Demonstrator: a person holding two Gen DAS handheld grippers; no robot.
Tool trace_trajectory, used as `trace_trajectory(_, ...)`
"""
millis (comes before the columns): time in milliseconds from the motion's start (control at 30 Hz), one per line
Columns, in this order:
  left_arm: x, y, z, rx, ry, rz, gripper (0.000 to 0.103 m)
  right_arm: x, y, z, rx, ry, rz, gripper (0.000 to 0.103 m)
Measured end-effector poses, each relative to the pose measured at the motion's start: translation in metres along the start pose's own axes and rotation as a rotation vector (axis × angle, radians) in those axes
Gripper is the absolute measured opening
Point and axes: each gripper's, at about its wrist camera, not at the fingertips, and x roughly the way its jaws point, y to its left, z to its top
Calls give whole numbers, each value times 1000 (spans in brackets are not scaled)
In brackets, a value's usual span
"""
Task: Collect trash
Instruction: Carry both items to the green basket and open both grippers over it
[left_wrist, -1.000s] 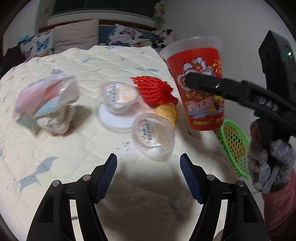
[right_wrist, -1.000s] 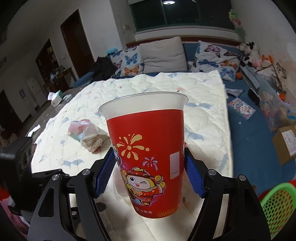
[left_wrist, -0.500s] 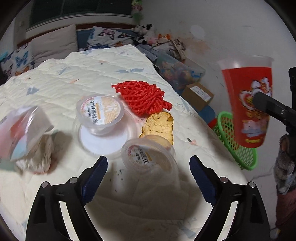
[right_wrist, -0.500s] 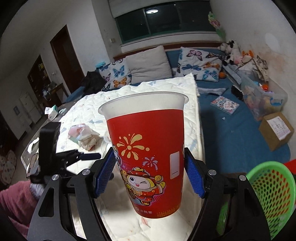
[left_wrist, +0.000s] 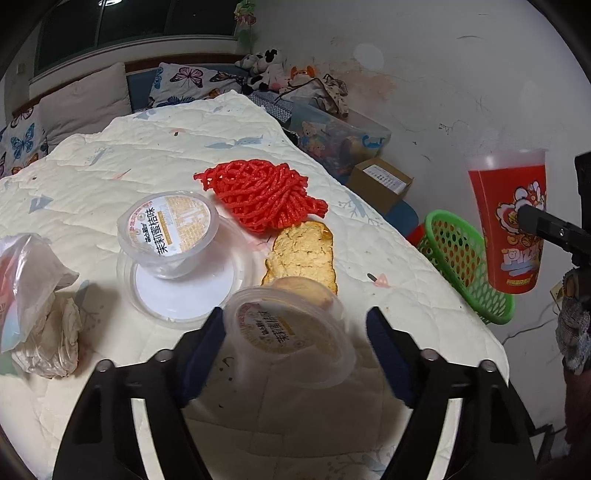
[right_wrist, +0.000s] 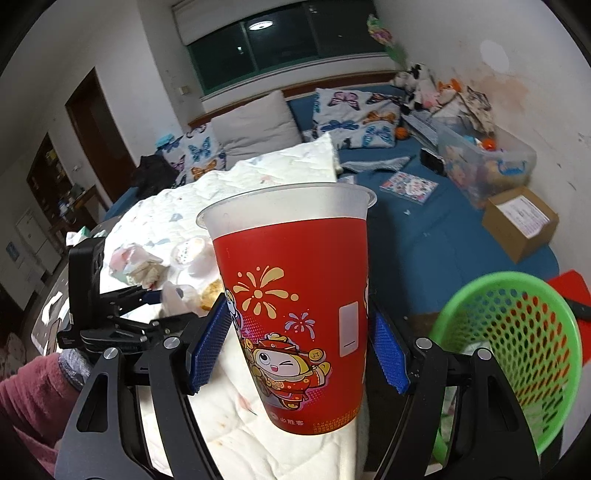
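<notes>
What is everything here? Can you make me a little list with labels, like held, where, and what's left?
right gripper: shut on the tall red cartoon-print plastic cup, held in the air
left gripper: fingers just closing around the nearest clear plastic pudding cup, right pad not touching
bin: green plastic mesh basket on the floor beside the quilt
left on white quilt: second pudding cup, red foam net, crumpled plastic bag

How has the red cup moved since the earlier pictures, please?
Yes. The red cup, clamped in the right gripper, has swung off the quilt toward the green basket.
</notes>
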Motion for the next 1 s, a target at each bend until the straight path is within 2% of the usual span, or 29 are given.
trace_trajectory(67,0,1,-1,-10,-4,1,63,-3,-5,-3,7,0,-16,72)
trace_trajectory(200,-8,1,-5,-38,-26,5,63,-10,-17,-13,31,-4,-50,72)
trace_trajectory(400,-26,-14,-7,-17,-51,18,63,-24,-44,-26,91,-5,-110,72)
trace_trajectory(667,-46,-58,13,64,-106,-23,63,-46,-88,-42,157,-15,-213,72)
trace_trajectory(1000,-25,-120,45,156,-94,-83,63,-62,-144,-66,203,17,-372,72)
